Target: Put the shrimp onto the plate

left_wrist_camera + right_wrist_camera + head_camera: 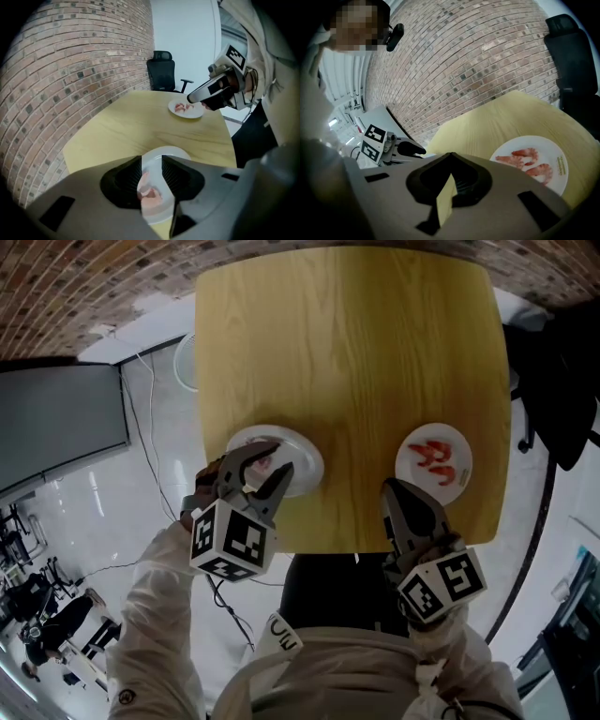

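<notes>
My left hand-held gripper point(151, 159) hangs open over a white plate point(177, 152) on the counter point(356, 352). One shrimp point(150, 193) lies on it, below the gap between the jaws. My right hand-held gripper point(450, 157) is closed and empty, near the other plate point(562, 157) holding three shrimp point(527, 161).

3 shrimp point(436, 456) on right white plate point(441, 431), 1 shrimp point(264, 463) on left plate point(302, 460)

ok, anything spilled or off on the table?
Nothing stands out. The left plate and the right plate sit flat on the table, with shrimp on each and none on the wood.
</notes>
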The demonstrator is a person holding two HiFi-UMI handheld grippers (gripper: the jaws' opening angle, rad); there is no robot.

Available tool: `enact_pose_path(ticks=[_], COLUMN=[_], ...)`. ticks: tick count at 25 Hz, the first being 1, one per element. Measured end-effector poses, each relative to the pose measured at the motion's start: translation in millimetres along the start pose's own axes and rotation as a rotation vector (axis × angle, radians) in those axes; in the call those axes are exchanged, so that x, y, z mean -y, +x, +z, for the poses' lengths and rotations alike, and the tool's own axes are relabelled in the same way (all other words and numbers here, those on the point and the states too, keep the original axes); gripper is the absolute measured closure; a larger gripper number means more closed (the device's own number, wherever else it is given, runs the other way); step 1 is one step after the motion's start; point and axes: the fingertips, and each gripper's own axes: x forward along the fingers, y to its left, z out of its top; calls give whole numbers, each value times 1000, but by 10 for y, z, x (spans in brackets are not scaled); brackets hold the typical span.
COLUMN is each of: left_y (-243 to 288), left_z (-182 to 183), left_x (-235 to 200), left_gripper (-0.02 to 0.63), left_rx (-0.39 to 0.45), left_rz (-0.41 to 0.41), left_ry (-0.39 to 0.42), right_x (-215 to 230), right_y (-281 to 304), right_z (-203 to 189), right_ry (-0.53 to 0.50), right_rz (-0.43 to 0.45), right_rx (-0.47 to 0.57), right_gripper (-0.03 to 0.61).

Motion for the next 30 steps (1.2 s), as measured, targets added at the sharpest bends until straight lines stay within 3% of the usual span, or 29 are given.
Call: enact_pose_path(ticks=[9,16,30], left_y=[170,236,361], left_z=[-376,-292,-344], left_x=[-257,-77,-82], left_gripper=[488,505,514], left_rx=[-69,-90,-119], left_rz=[-111,-162,-181], left_ry=[157,266,329], right_x=[-128,-79,-11], right_y=[430,294,356], right_z=[-74,-94,-120], right_ry=[46,65,86], right_rz=[-41,-74,-96], right_rx=[7,22,24], right_gripper=[554,555,554])
